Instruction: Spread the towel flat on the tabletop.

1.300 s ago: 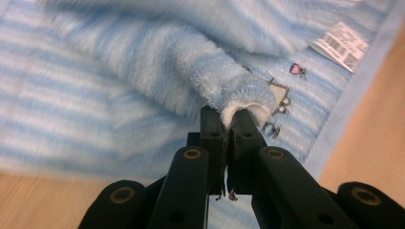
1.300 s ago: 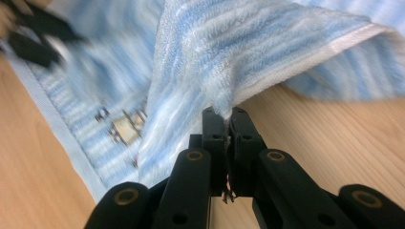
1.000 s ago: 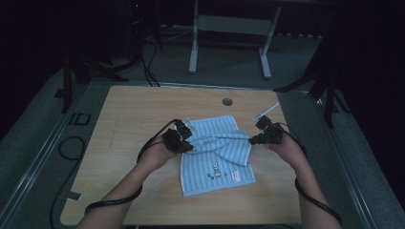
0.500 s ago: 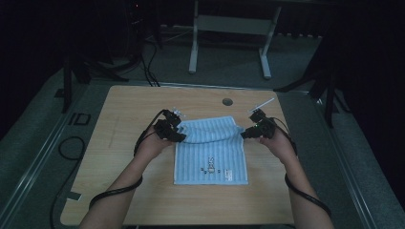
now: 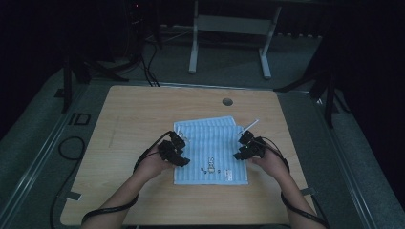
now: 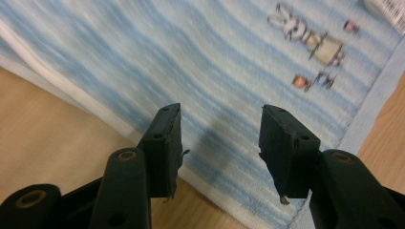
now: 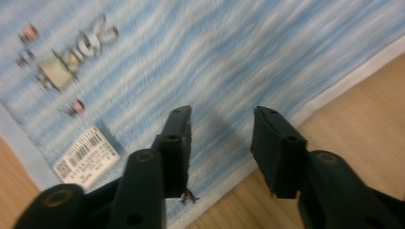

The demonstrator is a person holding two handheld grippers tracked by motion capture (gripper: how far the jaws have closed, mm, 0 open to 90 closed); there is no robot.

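Both pairs of jaws stand apart with nothing between them, as we see in the two gripper views. Our left gripper (image 6: 217, 143) hangs over the towel (image 6: 200, 71) near its white-edged side, with bare wood showing beside that edge, and its jaws frame only blue-and-white stripes. Further along the cloth sits a small printed rabbit (image 6: 305, 36) with a few tiny coloured figures beside it. Our right gripper (image 7: 219, 143) hovers over the opposite side of the towel (image 7: 215, 57), again close to the pale hem where cloth meets table; from there we see the same rabbit (image 7: 76, 52) and a white barcode label (image 7: 86, 155) lying on the cloth near a corner (the picture is somewhat blurred, so the print is unreadable). From the high view, the towel (image 5: 210, 138) lies flat on the table (image 5: 133, 109), roughly central, with a second layer peeking out skewed at its far edge. The left gripper (image 5: 174, 150) sits at the towel's left side and the right gripper (image 5: 248, 147) at its right side, each held in a hand, forearms coming in from the near edge. A small round hole (image 5: 228, 101) marks the tabletop beyond the towel.
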